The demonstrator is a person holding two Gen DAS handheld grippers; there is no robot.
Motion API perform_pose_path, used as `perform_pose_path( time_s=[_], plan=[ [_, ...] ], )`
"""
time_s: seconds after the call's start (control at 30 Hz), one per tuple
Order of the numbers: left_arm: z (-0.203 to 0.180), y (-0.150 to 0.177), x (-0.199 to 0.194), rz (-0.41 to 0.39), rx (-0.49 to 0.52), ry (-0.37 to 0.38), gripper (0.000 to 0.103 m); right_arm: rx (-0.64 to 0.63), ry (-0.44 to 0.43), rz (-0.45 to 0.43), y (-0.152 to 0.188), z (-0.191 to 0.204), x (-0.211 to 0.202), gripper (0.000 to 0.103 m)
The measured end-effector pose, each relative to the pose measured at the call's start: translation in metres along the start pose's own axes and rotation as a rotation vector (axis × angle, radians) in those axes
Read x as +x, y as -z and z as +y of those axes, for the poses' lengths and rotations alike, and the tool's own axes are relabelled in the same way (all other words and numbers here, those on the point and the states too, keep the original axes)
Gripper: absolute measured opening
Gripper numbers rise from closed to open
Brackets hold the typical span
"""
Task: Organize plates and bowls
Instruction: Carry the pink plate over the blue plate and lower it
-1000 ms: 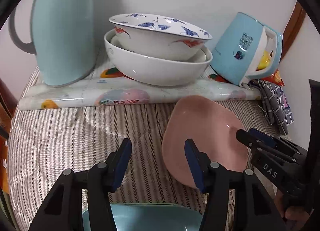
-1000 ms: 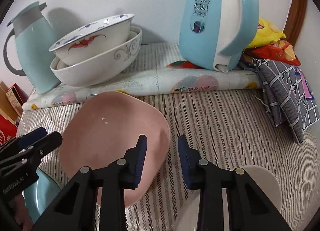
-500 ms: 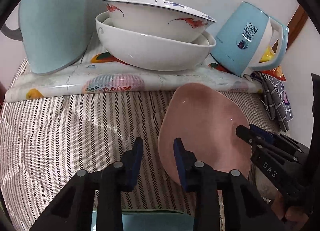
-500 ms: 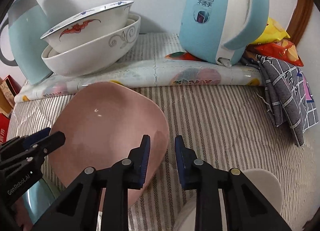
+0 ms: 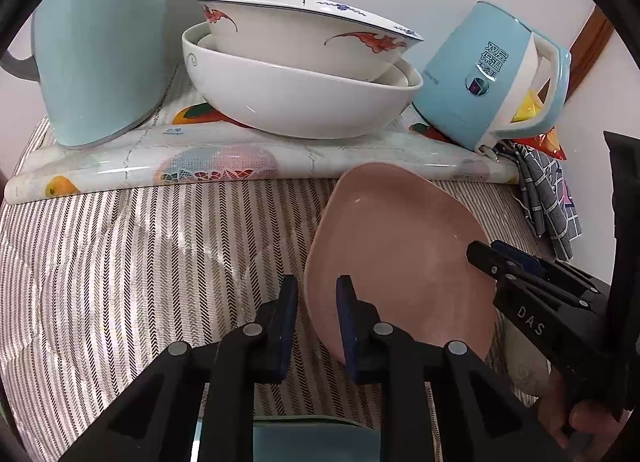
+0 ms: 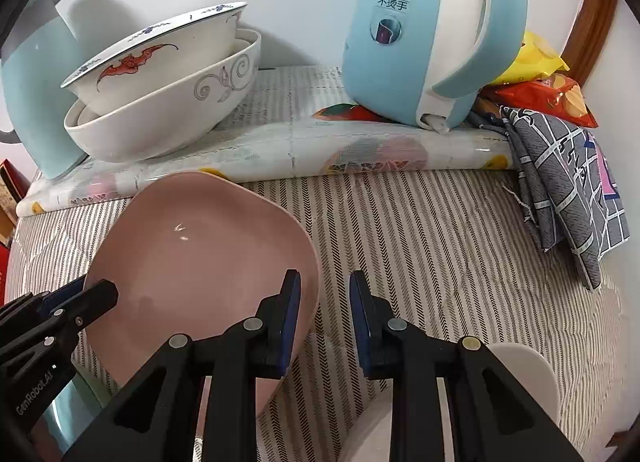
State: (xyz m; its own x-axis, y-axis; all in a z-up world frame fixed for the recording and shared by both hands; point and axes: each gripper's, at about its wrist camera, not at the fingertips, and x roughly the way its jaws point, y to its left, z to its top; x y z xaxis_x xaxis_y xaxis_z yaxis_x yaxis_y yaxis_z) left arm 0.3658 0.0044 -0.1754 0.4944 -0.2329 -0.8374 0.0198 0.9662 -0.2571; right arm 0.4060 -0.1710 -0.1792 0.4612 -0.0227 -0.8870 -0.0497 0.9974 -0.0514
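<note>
Striped woven table covering [image 5: 132,262], herringbone weave, with a glossy fruit-printed mat [image 5: 224,170] rolled along the back. Two glazed white bowls nested on the mat: plain outer bowl [image 5: 304,102], painted inner bowl [image 5: 312,46] with red motifs and blue rim; this pair is judged already organized. Pink plate [image 6: 200,262], smooth, matte, rounded-square, is held tilted above the covering between both tools, not yet placed. Left gripper [image 5: 316,314]: jaws narrowed across the plate's near edge, contact uncertain. Right gripper [image 6: 325,314]: jaws likewise straddling the opposite rim; grip cannot be confirmed. A teal dish [image 5: 316,438] and a white dish [image 6: 528,374], partly seen, appear left to sort.
</note>
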Motion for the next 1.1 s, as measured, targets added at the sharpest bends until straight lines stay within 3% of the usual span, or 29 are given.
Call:
perform_pose_path(
  time_s=[0.13,0.27,0.37,0.73,1.1],
  plan=[
    [0.001,0.000,0.001,0.003,0.004,0.003,0.012,-0.005,0.007,0.003,0.000,0.002,0.001,0.025],
    [0.000,0.001,0.002,-0.001,0.020,0.006,0.009,0.007,0.003,-0.013,0.001,0.000,0.001,0.010],
    [-0.004,0.001,0.001,-0.007,0.029,0.005,0.009,0.022,-0.007,-0.024,0.003,-0.002,-0.002,0.005],
    [-0.002,-0.003,-0.018,-0.050,0.033,-0.008,0.008,0.060,-0.052,-0.071,0.004,-0.003,-0.020,0.004],
    [-0.012,0.001,-0.059,-0.098,0.049,-0.015,0.008,0.075,-0.070,-0.147,0.004,-0.006,-0.066,0.004]
  ],
)
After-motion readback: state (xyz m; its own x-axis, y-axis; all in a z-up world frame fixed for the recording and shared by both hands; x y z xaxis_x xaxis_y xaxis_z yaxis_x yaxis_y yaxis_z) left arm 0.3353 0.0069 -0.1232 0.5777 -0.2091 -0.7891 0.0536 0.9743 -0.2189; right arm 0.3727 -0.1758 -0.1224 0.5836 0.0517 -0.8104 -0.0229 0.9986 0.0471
